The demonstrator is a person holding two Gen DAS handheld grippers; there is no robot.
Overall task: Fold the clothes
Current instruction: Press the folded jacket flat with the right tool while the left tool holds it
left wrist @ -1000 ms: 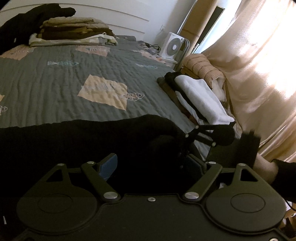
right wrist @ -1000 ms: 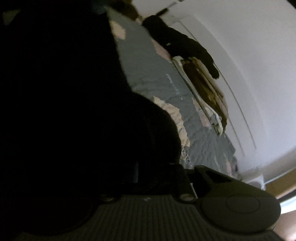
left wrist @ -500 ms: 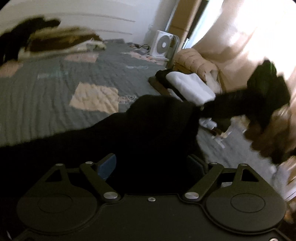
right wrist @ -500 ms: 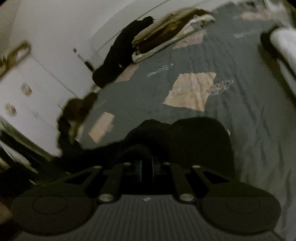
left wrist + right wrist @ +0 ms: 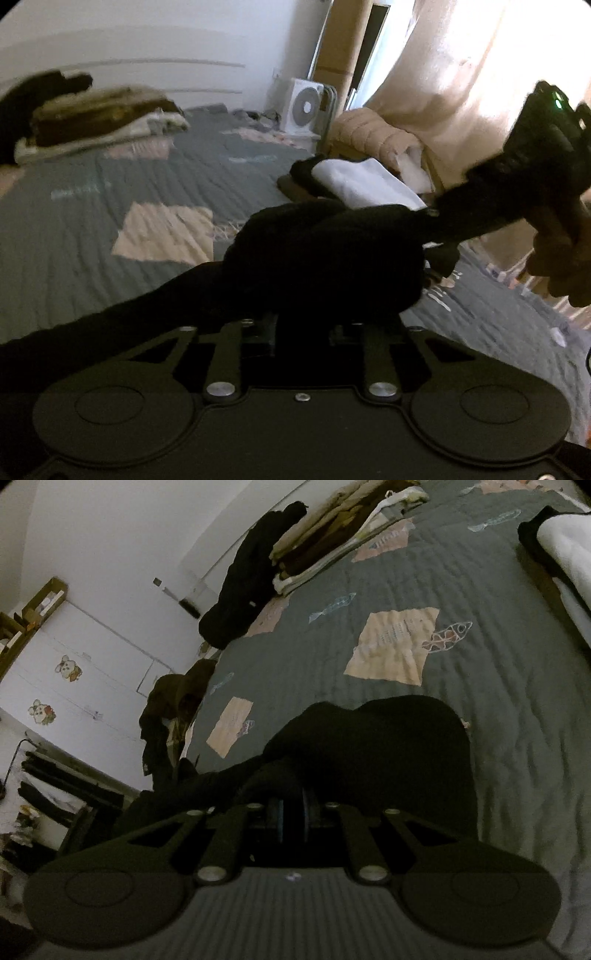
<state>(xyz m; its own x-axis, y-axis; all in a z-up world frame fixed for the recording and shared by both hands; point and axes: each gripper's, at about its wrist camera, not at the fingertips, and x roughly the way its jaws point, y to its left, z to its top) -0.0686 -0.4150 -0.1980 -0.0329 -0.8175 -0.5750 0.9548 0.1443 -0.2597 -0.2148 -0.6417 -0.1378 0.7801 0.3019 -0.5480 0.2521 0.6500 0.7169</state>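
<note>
The jaws of the left tool (image 5: 301,325), spread wide either side of the soft black knitted garment (image 5: 325,254) a second ago, are now closing on a bunched fold of it, while the right tool (image 5: 291,812), seen rolled on its side then, has been turned upright and is pressed together on another part of the same cloth. The garment is thus held between both tools just above the grey quilted bed cover (image 5: 498,635), so the next fold can probably be made.

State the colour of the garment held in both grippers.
Black: the garment is plain black, clearest in the right wrist view against the grey quilt.
</note>
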